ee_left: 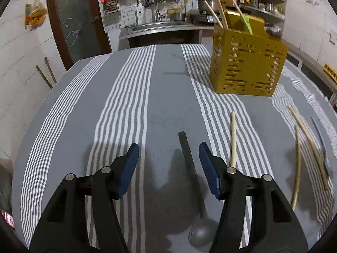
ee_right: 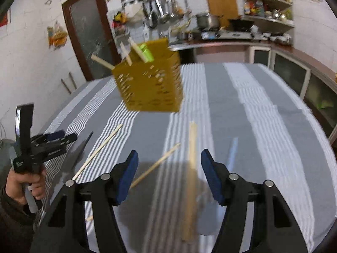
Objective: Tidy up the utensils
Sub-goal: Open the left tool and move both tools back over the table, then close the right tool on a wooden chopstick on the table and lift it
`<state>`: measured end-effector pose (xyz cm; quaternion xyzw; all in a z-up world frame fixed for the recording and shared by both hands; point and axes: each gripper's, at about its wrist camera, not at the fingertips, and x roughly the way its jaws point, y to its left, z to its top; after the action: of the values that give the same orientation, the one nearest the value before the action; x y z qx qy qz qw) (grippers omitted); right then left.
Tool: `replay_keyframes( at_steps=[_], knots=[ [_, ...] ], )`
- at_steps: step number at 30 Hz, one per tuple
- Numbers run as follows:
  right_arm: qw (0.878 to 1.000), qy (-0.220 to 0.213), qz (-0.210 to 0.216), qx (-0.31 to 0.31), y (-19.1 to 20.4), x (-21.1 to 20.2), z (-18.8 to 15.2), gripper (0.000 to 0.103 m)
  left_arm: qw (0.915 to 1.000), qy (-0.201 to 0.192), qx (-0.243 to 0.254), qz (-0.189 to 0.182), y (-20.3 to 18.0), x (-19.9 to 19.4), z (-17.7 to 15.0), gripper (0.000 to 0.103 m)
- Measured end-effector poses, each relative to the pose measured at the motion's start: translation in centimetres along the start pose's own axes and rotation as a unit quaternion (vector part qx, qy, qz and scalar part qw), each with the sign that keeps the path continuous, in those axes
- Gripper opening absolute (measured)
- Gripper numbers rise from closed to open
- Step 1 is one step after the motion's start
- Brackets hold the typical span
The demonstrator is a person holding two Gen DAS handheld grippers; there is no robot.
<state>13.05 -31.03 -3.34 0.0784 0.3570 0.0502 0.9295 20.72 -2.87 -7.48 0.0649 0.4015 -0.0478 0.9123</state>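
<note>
Both jaws open over utensils on the desk

Left gripper (ee_left: 169, 157) stands half open and empty, a dark ladle (ee_left: 192, 181) lying between its jaws. Right gripper (ee_right: 169, 164), likewise, straddles a chopstick (ee_right: 191, 168); yellow holder (ee_right: 148, 82) toward the far edge.

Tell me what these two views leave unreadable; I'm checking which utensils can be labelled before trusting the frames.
- Dark ladle, left wrist view: its bowl is partly covered by the left gripper's finger.
- Grey utensil, left wrist view: lies at the warped right edge, type unclear.
- Pale blue utensil, right wrist view: motion blur hides its shape.
- Yellow holder, right wrist view: blurred; contents cannot be counted.
- Wooden utensil, right wrist view: near end smeared.
</note>
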Motion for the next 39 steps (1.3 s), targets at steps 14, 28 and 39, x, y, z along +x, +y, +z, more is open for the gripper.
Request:
replay_keyframes(
  at_steps=[14, 28, 39],
  knots=[
    [0.991, 0.122, -0.05, -0.028, 3.0, 10.3, -0.5, 0.031, 0.9967, 0.071, 0.005, -0.038, -0.2, 5.1, 0.3, 0.044],
    [0.984, 0.147, -0.012, -0.104, 3.4, 11.6, 1.7, 0.006, 0.9944, 0.09, 0.015, -0.054, -0.3, 5.4, 1.3, 0.008],
    [0.992, 0.097, 0.014, -0.077, 3.0, 8.9, 4.2, 0.006, 0.9968, 0.058, 0.003, -0.055, 0.1, 3.6, 2.4, 0.008]
  ],
)
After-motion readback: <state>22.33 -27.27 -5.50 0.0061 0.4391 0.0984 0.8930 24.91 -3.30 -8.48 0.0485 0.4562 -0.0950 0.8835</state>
